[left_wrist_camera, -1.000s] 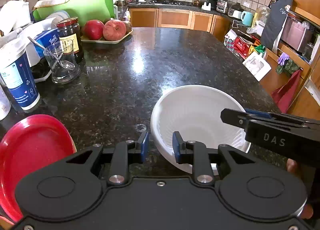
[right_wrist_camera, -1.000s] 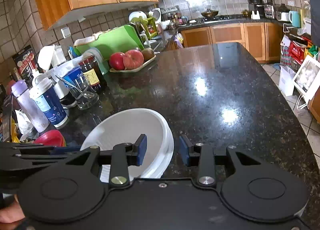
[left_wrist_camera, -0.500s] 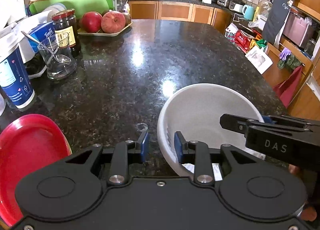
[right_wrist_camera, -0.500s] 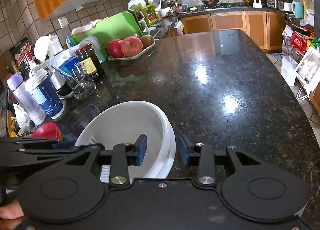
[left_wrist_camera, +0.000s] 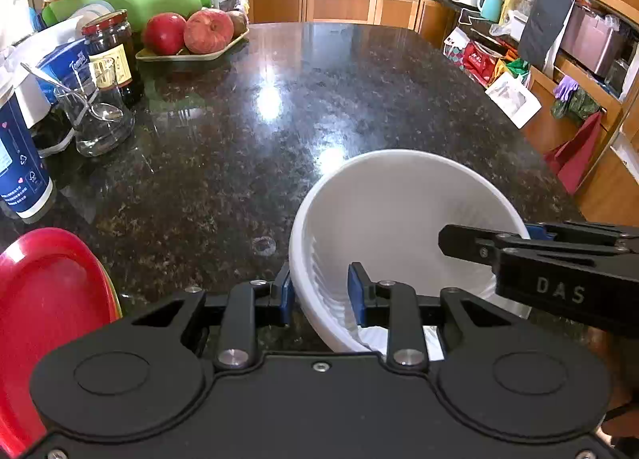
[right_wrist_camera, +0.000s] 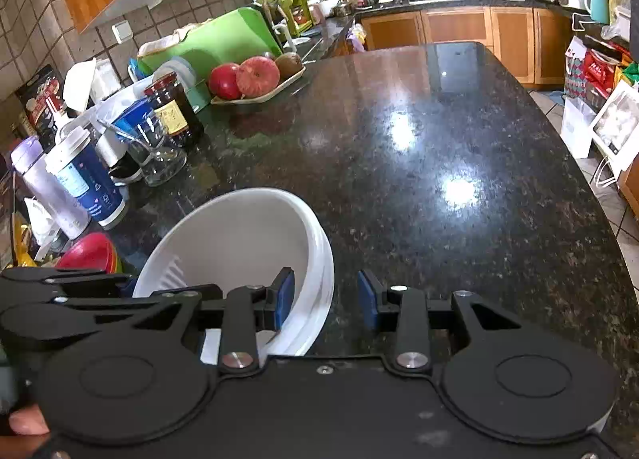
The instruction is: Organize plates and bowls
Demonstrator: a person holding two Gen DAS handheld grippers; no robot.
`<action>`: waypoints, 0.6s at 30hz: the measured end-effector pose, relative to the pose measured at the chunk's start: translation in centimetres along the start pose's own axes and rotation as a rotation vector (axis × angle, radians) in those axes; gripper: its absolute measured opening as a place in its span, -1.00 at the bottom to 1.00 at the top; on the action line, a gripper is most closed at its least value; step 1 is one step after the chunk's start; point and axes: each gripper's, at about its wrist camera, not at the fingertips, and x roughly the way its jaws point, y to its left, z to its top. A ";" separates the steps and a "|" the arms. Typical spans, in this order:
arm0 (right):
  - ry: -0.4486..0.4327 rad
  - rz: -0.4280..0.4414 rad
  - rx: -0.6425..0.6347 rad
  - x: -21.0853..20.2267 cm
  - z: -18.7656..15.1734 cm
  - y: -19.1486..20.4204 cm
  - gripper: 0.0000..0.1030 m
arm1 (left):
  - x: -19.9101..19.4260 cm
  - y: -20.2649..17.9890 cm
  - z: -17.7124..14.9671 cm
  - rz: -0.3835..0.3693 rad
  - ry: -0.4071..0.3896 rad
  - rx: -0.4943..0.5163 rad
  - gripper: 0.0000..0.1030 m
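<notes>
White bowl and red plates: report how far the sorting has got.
Done: red plates appear stacked at the counter's near left edge. In hand: the white bowl is tilted, its rim straddled by both the left tongs and the right tongs; neither visibly pinches it. More white rims show under it in the right wrist view. Left: settling the bowl into its stack; no other loose dishes are visible.

Bowl: I see white bowl (left_wrist_camera: 399, 211), tilted, nested in white stack, on dark counter.
Plate: red plate (left_wrist_camera: 44, 311), left counter edge.
</notes>
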 end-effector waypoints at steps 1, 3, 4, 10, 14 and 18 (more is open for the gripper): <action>0.010 0.001 0.002 0.0 -0.1 0.0 -0.26 | 0.1 -0.1 -0.1 0.003 0.003 0.001 -0.24; 0.031 0.012 0.011 0.1 -0.2 -0.1 -0.31 | 0.2 -0.3 -0.1 0.007 0.008 0.000 -0.23; 0.037 0.023 0.020 0.1 -0.3 -0.2 -0.39 | 0.1 -0.4 -0.2 0.011 0.007 -0.005 -0.23; 0.043 0.034 0.044 -0.3 -0.7 -0.4 -0.64 | -0.5 -1.0 -0.4 0.001 0.004 -0.013 -0.37; 0.042 0.044 0.057 -0.8 -0.8 -0.9 -0.64 | -0.9 -1.5 -0.7 0.004 -0.001 -0.023 -0.39; 0.022 0.058 0.047 -1.7 -1.0 -1.1 -0.64 | -1.6 -1.9 -0.8 0.010 -0.017 -0.036 -0.40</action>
